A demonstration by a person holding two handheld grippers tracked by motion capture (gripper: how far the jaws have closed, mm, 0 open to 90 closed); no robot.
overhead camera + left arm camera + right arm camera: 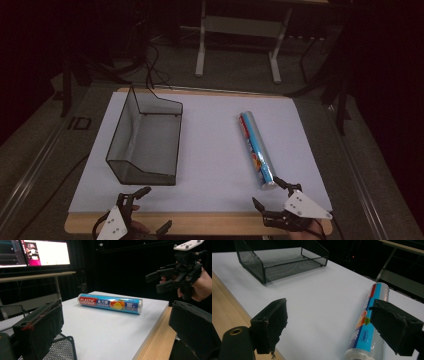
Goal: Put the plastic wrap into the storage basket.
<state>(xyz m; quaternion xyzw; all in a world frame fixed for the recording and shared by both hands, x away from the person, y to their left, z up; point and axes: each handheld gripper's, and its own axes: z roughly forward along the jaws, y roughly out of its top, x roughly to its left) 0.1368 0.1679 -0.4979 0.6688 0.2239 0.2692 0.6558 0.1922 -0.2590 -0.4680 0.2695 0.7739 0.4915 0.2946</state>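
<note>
We are looking at a dim room: a grey floor (45,150) is showing around the wooden table (200,223), a white-legged stand (237,30) is standing at the upper centre, and lit monitors (35,252) are glowing at the upper left of the left gripper view.

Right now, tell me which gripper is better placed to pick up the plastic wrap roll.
Right. The right gripper sits just at the near end of the plastic wrap roll, jaws open. The left gripper is across the table, in front of the mesh tray, far from the roll.
</note>
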